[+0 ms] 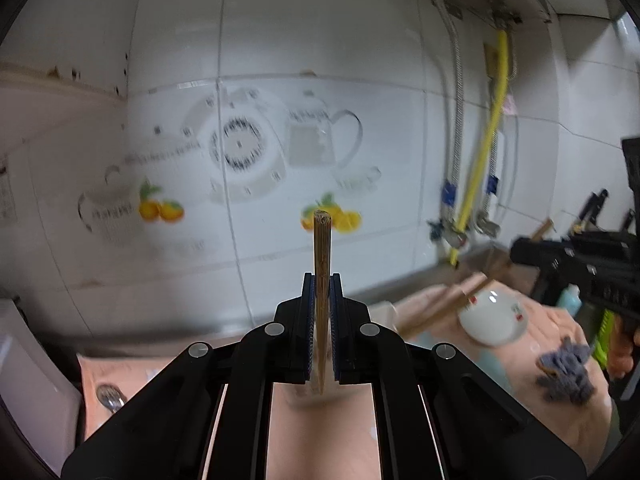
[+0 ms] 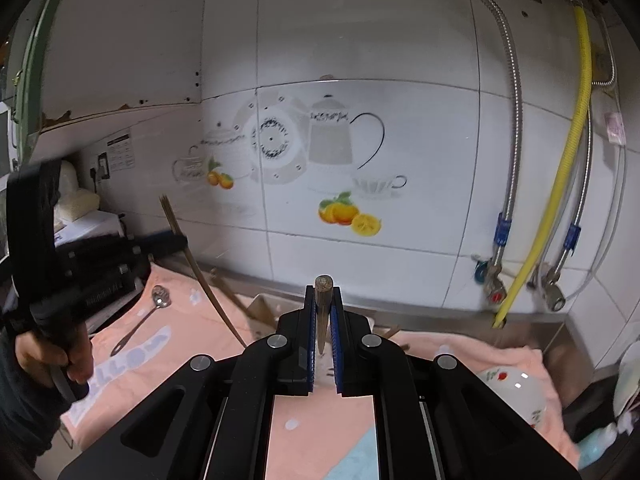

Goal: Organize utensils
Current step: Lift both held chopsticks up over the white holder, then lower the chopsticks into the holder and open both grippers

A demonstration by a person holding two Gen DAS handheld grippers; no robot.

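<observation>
Chopsticks: two wooden sticks, one clamped in each gripper, both standing upright against the tiled wall.
Left gripper (image 1: 322, 292): at centre frame of the left wrist view, closed narrow on the left chopstick (image 1: 322, 256), which rises from between the blue pads to just below mid-frame and also runs down between the fingers.
Right gripper (image 2: 323, 304): at centre frame of the right wrist view, pressed narrow on the right chopstick (image 2: 323, 292); only a short stub with a rounded end shows above the pads, and a thin pointed length hangs below them.
Cross views: the left tool also appears blurred at the left edge of the right wrist view, held by a hand (image 2: 60, 356); the right tool appears dark at the right edge of the left wrist view.
Spoon (image 2: 150, 316): metal, lying on the cloth at lower left of the right wrist view.
Cloth (image 2: 328, 432): peach towel with pale blue print, covering the counter along the lower frame.
Bowl (image 1: 494, 316): white with a small red and green mark, resting on the cloth at right of the left wrist view.
Rag (image 1: 566, 374): grey, crumpled, lower right of the left wrist view, just beside the bowl.
Hose (image 2: 568, 152): yellow, running down the wall at right, between braided metal pipes.
Wall decal (image 2: 280, 148): teapot, plate and oranges, mid-frame.
</observation>
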